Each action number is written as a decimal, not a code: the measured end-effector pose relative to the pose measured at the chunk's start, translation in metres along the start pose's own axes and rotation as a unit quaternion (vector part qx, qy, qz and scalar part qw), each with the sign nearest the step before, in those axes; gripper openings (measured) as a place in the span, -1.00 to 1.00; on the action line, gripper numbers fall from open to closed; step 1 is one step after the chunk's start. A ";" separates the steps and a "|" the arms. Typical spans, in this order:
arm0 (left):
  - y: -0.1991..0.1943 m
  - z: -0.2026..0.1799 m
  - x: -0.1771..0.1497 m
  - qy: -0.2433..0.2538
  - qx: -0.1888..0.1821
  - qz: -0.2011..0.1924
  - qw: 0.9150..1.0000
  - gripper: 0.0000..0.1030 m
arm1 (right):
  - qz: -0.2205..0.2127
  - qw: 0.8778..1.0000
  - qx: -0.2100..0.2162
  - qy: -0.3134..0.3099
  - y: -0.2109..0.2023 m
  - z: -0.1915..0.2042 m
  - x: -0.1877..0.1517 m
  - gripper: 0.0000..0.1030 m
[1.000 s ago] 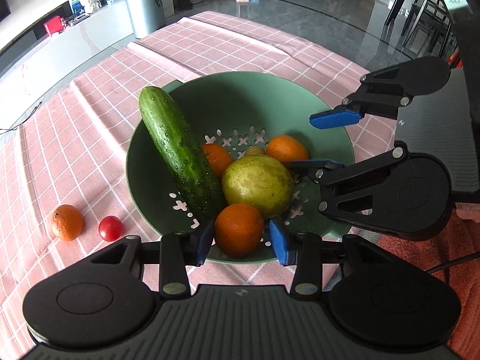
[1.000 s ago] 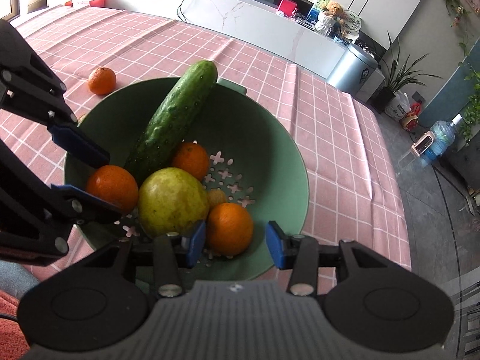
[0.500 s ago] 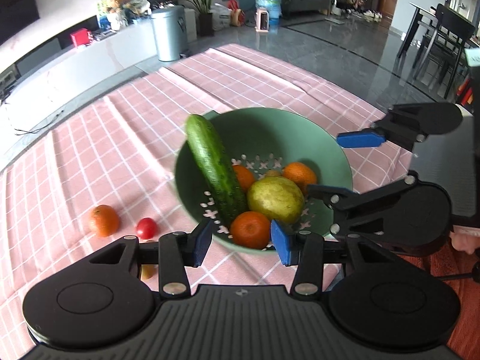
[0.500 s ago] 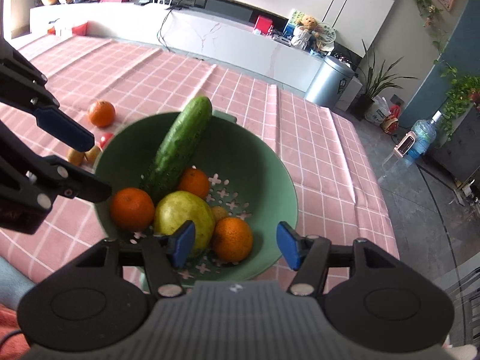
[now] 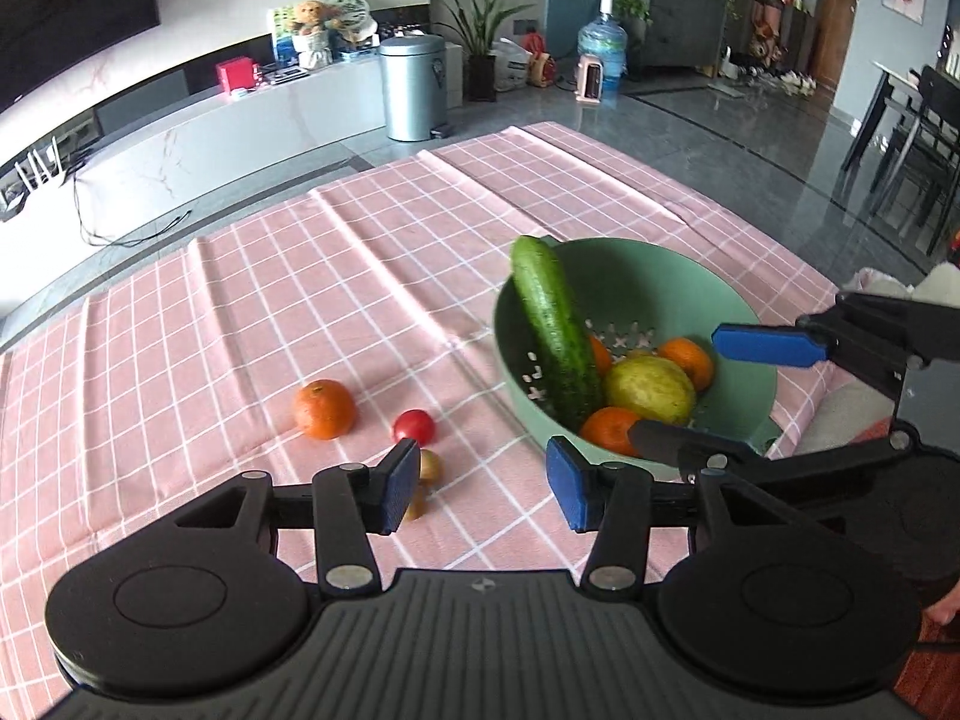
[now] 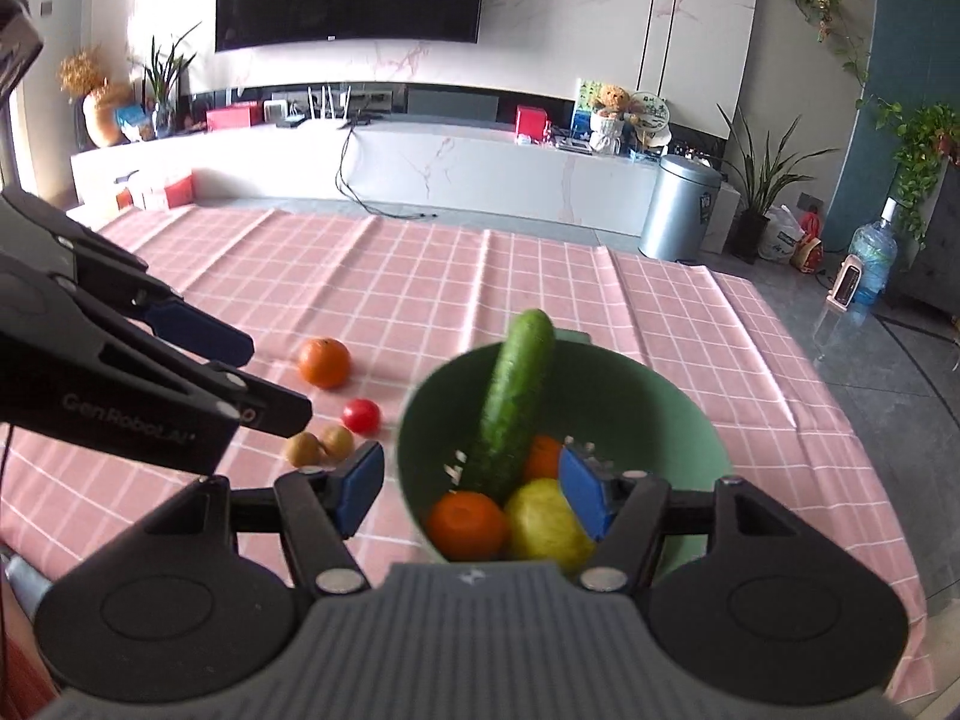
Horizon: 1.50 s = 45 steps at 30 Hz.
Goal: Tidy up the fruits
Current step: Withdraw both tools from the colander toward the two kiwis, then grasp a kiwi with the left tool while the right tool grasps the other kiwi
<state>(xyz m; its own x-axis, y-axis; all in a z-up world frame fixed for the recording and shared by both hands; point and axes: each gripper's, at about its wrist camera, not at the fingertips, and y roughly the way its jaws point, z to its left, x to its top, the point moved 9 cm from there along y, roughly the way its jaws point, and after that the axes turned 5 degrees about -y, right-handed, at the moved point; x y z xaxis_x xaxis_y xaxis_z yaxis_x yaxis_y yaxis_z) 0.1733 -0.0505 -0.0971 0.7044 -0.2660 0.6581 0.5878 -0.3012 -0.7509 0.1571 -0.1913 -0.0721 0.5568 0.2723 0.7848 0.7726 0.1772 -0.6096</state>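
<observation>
A green colander bowl (image 5: 654,276) (image 6: 648,414) holds a cucumber (image 5: 555,330) (image 6: 516,396), three oranges (image 5: 606,429) (image 6: 468,525) and a yellow-green pear-like fruit (image 5: 651,390) (image 6: 543,519). On the pink checked cloth lie an orange (image 5: 324,410) (image 6: 324,362), a small red tomato (image 5: 414,426) (image 6: 361,416) and two small brown fruits (image 6: 318,445) (image 5: 429,468). My left gripper (image 5: 483,486) is open and empty, above the cloth between the loose fruit and the bowl. My right gripper (image 6: 471,486) is open and empty, above the bowl's near rim.
The pink checked tablecloth (image 5: 288,300) covers the table, with its far edge dropping to a grey floor. A metal bin (image 5: 414,87), a white low cabinet (image 6: 480,162) and plants stand beyond. Dark chairs (image 5: 900,138) stand at far right.
Both grippers have pulled up and back from the bowl, and both have opened wider. The left view has swung left, so the loose fruits on the cloth now show in front of it.
</observation>
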 end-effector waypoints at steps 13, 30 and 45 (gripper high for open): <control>-0.001 0.059 -0.026 -0.056 -0.002 -0.023 0.998 0.11 | -0.038 0.999 0.013 -0.023 0.021 0.052 0.010 -0.11; 0.050 0.063 -0.047 -0.047 -0.049 0.008 0.998 -0.10 | 0.050 0.998 0.035 -0.003 0.088 0.077 -0.027 -0.85; 0.089 0.064 -0.046 -0.077 -0.048 0.045 0.995 -0.10 | 0.078 0.996 0.033 0.018 0.115 0.077 -0.034 -0.83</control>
<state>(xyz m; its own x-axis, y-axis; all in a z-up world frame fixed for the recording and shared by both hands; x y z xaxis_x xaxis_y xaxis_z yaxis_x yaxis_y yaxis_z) 0.2190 -0.0069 -0.1977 0.8097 -0.1552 0.5660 0.4836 -0.3699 -0.7933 0.2039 -0.1076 -0.1775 0.6806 0.2674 0.6821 0.6545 0.1965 -0.7301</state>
